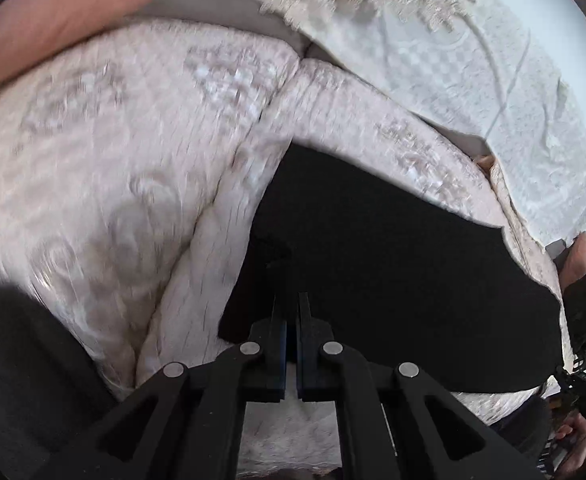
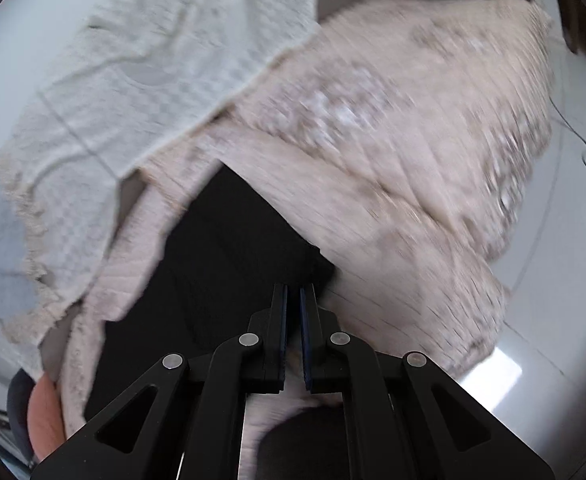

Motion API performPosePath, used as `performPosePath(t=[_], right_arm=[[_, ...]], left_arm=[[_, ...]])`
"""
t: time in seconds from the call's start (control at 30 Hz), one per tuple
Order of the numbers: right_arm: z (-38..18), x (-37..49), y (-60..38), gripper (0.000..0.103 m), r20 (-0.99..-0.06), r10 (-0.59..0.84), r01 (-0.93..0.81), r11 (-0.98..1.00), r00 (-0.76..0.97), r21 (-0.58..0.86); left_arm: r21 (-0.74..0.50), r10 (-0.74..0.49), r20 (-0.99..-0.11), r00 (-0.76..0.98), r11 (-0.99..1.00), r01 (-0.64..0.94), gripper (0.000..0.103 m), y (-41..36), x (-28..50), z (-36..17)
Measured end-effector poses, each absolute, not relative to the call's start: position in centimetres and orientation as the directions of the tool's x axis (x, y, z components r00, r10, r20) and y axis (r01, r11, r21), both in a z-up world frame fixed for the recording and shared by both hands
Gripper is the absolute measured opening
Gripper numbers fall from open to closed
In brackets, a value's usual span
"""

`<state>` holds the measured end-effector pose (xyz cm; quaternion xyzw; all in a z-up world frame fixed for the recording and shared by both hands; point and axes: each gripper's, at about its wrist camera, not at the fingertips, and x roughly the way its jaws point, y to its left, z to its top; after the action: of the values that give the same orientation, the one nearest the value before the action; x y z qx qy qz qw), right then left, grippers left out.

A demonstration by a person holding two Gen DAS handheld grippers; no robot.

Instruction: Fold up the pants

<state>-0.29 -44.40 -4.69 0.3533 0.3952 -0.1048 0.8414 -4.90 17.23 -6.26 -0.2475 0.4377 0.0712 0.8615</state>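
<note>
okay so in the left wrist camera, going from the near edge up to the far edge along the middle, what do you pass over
left gripper with its fingers nearly together → black pants → pinkish quilted cover → pale checkered cloth with a lace edge.

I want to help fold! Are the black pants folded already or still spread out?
Cannot tell. The black pants lie flat on the pink quilt, but no fold or legs show.

Pants point(image 1: 393, 248): matt black cloth, smooth, no sheen. Quilt point(image 1: 113, 152) beneath pants: pale pink stitched fabric, embossed pattern, slight satin gloss. Cover point(image 1: 473, 64) beyond quilt: white woven cloth, checkered texture, lace trim. Left gripper point(image 1: 291, 320): matt black plastic, bright metal pins.
</note>
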Motion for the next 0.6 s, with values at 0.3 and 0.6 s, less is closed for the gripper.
performPosePath(t=[0.3,0.6], right_arm=[[0.2,-0.5,-42.1,0.017,-0.743,-0.147,0.428,0.881,0.653,0.201],[0.2,3.2,-31.9,0.017,-0.729,0.079,0.061,0.985,0.68,0.164]], left_arm=[[-0.239,0.019,-0.796,0.605,0.908,-0.344,0.01,17.0,-6.4,-3.9],[-0.094,0.17,-0.765,0.621,0.925,-0.369,0.009,16.4,-5.5,-1.8]])
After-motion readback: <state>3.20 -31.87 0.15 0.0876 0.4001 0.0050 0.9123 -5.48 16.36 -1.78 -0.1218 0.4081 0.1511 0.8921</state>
